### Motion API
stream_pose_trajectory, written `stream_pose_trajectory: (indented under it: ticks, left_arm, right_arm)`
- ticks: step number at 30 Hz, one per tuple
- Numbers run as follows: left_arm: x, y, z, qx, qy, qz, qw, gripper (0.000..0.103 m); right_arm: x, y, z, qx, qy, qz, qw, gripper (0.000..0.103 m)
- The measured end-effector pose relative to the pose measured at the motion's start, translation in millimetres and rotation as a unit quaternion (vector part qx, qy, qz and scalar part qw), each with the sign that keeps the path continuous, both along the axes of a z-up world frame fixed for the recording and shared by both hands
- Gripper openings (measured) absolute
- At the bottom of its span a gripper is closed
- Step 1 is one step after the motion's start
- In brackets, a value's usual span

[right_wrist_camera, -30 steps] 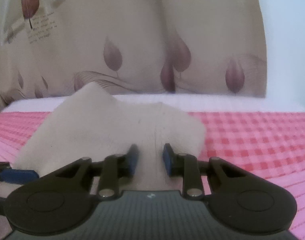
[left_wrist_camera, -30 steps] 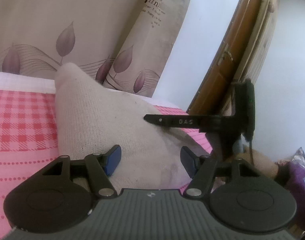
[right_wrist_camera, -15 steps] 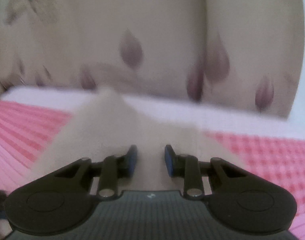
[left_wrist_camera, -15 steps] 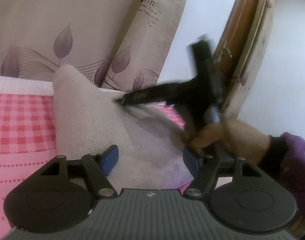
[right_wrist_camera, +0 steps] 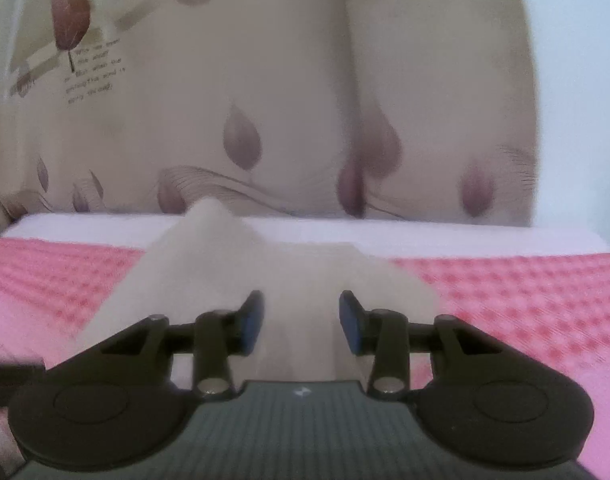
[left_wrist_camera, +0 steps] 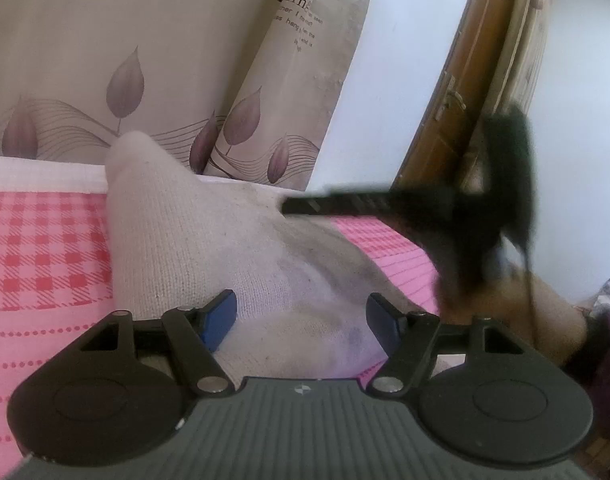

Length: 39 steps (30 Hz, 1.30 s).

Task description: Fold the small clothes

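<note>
A cream knitted garment (left_wrist_camera: 193, 240) lies bunched on the pink checked bedspread (left_wrist_camera: 41, 248); it also shows in the right wrist view (right_wrist_camera: 265, 276), blurred. My left gripper (left_wrist_camera: 301, 320) is open, its blue pads apart over the garment's near edge. My right gripper (right_wrist_camera: 301, 316) is open, its pads to either side of the cloth's near part, holding nothing. In the left wrist view the right gripper's black body (left_wrist_camera: 445, 204) hovers blurred over the garment's right side.
A beige curtain with purple leaf prints (left_wrist_camera: 153, 60) hangs behind the bed. A wooden door (left_wrist_camera: 465, 80) and a white wall stand at the right. The person's hand with a purple sleeve (left_wrist_camera: 577, 328) is at the right edge.
My right gripper has opened wider and let go of the cloth. In the left wrist view it swung up over the garment, then back level to the right. My left gripper stayed open.
</note>
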<state>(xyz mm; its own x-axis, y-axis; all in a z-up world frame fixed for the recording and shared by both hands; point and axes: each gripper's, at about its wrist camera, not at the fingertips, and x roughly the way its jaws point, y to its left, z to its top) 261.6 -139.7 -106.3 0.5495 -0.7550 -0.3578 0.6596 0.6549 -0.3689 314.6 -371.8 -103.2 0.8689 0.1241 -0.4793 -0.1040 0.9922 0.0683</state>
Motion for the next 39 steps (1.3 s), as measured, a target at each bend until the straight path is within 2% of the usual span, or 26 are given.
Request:
stream_pose_trajectory:
  ticks: [3,6,8,9,11,14,16,20,21,25,29,31,33,34,35,37,39]
  left_arm:
    - [0.0,-0.1,-0.1,0.002,-0.001,-0.001,1.0000,0.072]
    - [-0.3,-0.6,0.5,0.006,-0.003,-0.003,1.0000,0.073]
    - [0.0,-1.0,0.8,0.008,-0.004,-0.003,1.0000,0.073]
    - [0.1,-0.9,0.8,0.008,-0.004,-0.003,1.0000,0.073]
    - [0.1,-0.9,0.7,0.008,-0.005,-0.003,0.9999,0.073]
    - [0.6,0.6,0.3,0.007,-0.005,-0.003,1.0000,0.073]
    - [1.2,1.5,0.1,0.006,-0.005,-0.004,1.0000,0.073]
    - [1.4,1.8,0.0,0.005,-0.005,-0.006,1.0000,0.073]
    - [1.0,1.5,-0.2,0.005,-0.005,-0.005,1.0000,0.073]
    - [-0.2,-1.0,0.6,0.011,-0.008,-0.004,0.9999,0.074]
    - [-0.8,-2.6,1.3,0.016,-0.013,-0.006,0.9998,0.077]
    - [-0.2,-2.3,1.2,0.015,-0.014,-0.007,0.9998,0.077]
    - [-0.4,-2.4,1.3,0.016,-0.014,-0.007,0.9997,0.078]
    - [-0.1,-2.5,1.2,0.016,-0.015,-0.007,0.9997,0.078]
    - [0.0,-2.4,1.3,0.017,-0.015,-0.007,0.9997,0.078]
    - [0.0,-2.1,1.2,0.017,-0.016,-0.007,0.9997,0.078]
    - [-0.1,-2.2,1.2,0.018,-0.017,-0.007,0.9997,0.078]
  right_arm:
    - [-23.5,-5.4,-21.9,-0.024,0.005,-0.012,1.000,0.042]
    - [-38.1,-10.8,-32.9,-0.013,-0.009,-0.026,1.000,0.052]
    - [-36.1,-13.4,-33.1,-0.009,-0.006,-0.032,0.999,0.062]
    - [-34.8,-15.2,-31.7,-0.004,-0.001,-0.036,0.999,0.064]
    - [-36.1,-18.2,-26.9,0.013,0.003,-0.046,0.999,0.064]
    - [-55.0,-10.1,-19.4,-0.002,-0.032,-0.043,0.999,0.064]
    - [-75.3,-6.4,-19.1,-0.001,-0.041,-0.030,0.999,0.064]
    - [-98.3,0.6,-37.7,-0.056,0.001,-0.014,0.998,0.063]
    - [-103.4,-2.6,-41.5,-0.052,0.005,-0.012,0.999,0.063]
    - [-108.3,-17.8,-43.2,-0.017,0.032,-0.010,0.999,0.064]
    - [-123.8,-49.3,-36.6,0.089,0.015,-0.021,0.996,0.064]
    - [-133.5,-75.1,-36.7,0.172,-0.002,-0.030,0.985,0.064]
    - [-138.9,-95.7,-37.7,0.235,-0.013,-0.043,0.971,0.064]
    - [-139.6,-102.8,-37.5,0.256,-0.021,-0.045,0.965,0.059]
    - [-138.3,-107.3,-35.3,0.266,-0.030,-0.046,0.962,0.048]
    - [-137.1,-102.7,-29.7,0.237,-0.038,-0.047,0.970,0.033]
    - [-132.0,-92.8,-26.8,0.200,-0.034,-0.034,0.979,0.032]
